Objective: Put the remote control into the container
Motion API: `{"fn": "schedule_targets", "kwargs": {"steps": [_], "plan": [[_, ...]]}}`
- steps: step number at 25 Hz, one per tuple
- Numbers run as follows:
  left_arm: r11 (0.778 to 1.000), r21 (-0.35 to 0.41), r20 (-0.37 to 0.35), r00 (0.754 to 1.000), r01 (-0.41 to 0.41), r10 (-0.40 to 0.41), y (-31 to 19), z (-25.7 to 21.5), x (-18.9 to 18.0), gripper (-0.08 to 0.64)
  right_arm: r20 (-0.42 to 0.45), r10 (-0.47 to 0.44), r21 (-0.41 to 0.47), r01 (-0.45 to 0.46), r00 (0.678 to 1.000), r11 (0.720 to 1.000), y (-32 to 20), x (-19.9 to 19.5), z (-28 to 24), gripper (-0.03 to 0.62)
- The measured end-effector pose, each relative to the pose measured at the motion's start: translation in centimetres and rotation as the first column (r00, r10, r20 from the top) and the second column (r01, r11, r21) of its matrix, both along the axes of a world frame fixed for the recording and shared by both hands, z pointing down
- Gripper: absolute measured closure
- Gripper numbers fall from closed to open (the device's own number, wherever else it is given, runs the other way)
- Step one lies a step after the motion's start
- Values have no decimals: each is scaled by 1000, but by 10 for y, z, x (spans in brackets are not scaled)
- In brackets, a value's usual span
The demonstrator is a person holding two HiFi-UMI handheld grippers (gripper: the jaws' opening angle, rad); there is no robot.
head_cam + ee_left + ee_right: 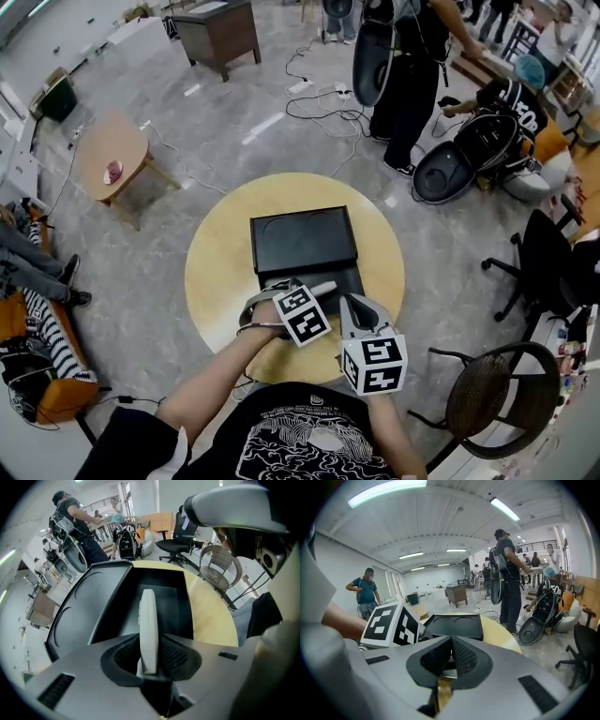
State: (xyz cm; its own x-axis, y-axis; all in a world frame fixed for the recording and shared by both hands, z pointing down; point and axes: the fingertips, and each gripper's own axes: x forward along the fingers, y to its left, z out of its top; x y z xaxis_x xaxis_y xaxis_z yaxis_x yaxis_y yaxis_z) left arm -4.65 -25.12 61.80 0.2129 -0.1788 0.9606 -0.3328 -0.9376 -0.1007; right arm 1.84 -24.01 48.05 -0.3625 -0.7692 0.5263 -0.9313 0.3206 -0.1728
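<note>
While my left gripper (149, 654) pinches the white remote control (149, 620) over the near, open half of the black container (111, 609) | right gripper (451, 656): jaws pressed together, empty, just to its right

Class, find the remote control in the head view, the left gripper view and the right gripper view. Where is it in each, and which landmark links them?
Head view: remote control just below centre, over the table's near half.
Left gripper view: centre, clamped between the jaws.
Right gripper view: not visible.
Shared landmark: the open black container.
</note>
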Motion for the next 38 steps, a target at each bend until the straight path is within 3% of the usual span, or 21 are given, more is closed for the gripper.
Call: {"fn": "schedule_targets", "kwargs": {"steps": [15, 20, 26, 38], "plan": [[999, 16, -5, 999, -35, 36, 0, 4, 8, 449, -4, -6, -3, 6, 1000, 1000, 3, 4, 0, 571], [1000, 12, -23, 999, -27, 27, 1, 4, 8, 389, -4, -9, 1, 9, 1000, 1000, 4, 4, 0, 571], [999, 27, -27, 999, -31, 32, -2, 1, 7, 370, -3, -12, -2, 12, 1000, 1000, 3, 3, -1, 571], [996, 84, -84, 996, 34, -27, -3, -18, -2, 357, -1, -43, 5, 43, 999, 999, 12, -7, -3, 571]]}}
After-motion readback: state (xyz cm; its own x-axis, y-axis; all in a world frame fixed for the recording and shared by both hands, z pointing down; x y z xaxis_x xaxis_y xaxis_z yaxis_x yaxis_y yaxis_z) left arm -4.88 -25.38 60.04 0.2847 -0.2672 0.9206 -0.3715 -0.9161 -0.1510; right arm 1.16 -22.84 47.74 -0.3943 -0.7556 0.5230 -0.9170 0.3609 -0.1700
